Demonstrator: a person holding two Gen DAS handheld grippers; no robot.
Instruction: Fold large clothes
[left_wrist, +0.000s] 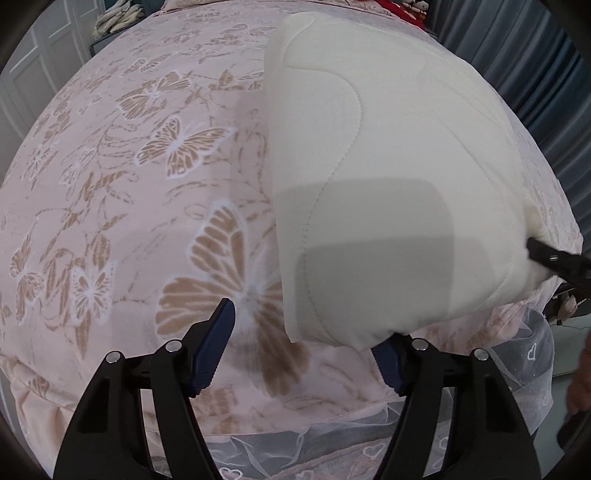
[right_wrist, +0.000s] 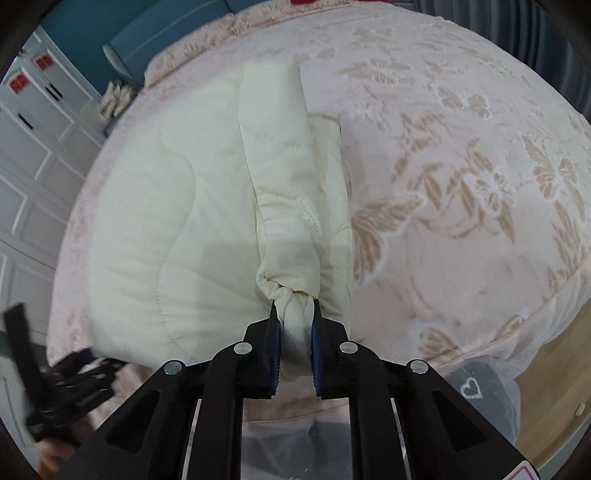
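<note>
A cream quilted garment (left_wrist: 388, 166) lies folded on a pink bed with a butterfly print (left_wrist: 129, 184). My left gripper (left_wrist: 306, 332) is open at the garment's near left corner, with the corner lying over its right finger. In the right wrist view the garment (right_wrist: 166, 229) spreads to the left. My right gripper (right_wrist: 294, 314) is shut on a bunched fold of the garment's near right edge. The right gripper also shows in the left wrist view (left_wrist: 554, 262) at the garment's right edge, and the left gripper shows in the right wrist view (right_wrist: 70, 380) at lower left.
The pink bedspread (right_wrist: 461, 184) runs wide to the right of the garment. A sheer lace skirt with hearts (left_wrist: 517, 369) hangs at the bed's near edge. White cabinet doors (right_wrist: 33, 147) stand at left. Dark curtains (left_wrist: 517, 48) hang at far right.
</note>
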